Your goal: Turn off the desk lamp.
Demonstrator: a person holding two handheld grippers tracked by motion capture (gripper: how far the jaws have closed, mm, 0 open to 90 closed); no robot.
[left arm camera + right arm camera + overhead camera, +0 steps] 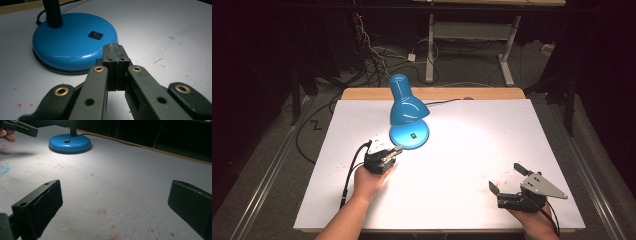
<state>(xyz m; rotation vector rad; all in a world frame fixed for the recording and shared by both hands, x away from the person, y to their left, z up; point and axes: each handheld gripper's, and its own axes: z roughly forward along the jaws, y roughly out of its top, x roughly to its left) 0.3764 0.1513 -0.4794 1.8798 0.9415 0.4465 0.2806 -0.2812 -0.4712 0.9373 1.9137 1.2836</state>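
White paper-covered bench (462, 165), dark room. Glossy blue metal desk lamp (408, 113) at far centre, lit. Left tongs (115, 53) pressed together, just beside base; right tongs (112, 205) wide apart, empty. We judge base heavy, slippery, neck bendy; we'd press black rocker switch (95, 34).

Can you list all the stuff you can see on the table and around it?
blue metal desk lamp: one, bright blue, lit, standing at the far middle of the table
small black rocker switch: one, black, on top of the lamp's round base
black lamp cord: one, black, running from the lamp toward the far edge
white sheet covering the table: one, white with small red and blue flecks
wooden table edge: one, light brown, along the far side
cables on the floor: several, dark and white, beyond the table
left tool: one, black, jaws together, beside the lamp base
right tool: one, black with grey plate, jaws apart, near right corner
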